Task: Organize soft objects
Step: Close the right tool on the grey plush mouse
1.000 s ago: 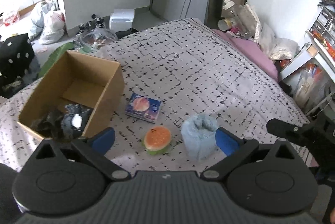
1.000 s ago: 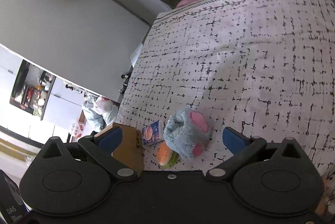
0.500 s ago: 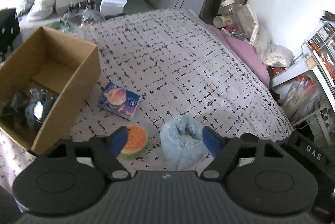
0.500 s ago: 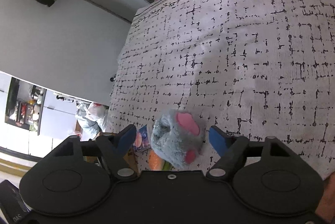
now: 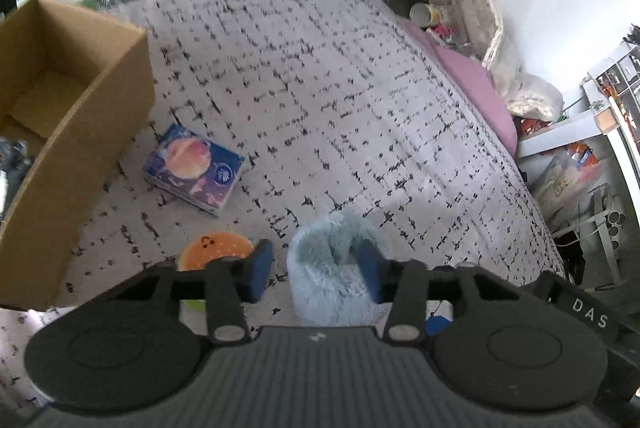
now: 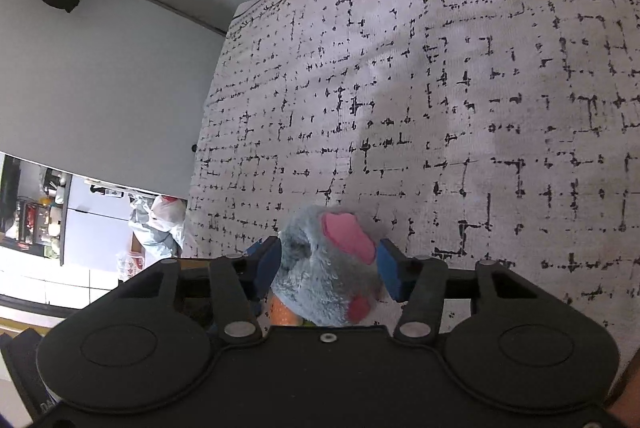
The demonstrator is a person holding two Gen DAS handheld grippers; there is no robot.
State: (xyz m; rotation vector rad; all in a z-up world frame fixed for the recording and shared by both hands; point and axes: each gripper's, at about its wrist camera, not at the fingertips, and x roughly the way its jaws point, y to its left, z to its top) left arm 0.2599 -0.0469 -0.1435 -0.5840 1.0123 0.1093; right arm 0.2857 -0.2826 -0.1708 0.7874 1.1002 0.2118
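With both my grippers closing on the blue plush [image 6: 328, 268] at 6 o'clock on the bed [image 6: 460, 88], R gripper [image 6: 329, 268] pinches it; L gripper [image 5: 316, 270] has one pad inside, no squeeze yet. Next: lift, carry to box [image 5: 100, 132] at 9 o'clock.

"DAS" in white letters on black gripper body [image 5: 591, 313], lower right of left wrist view. Tissue pack [image 5: 195, 169] print unreadable.
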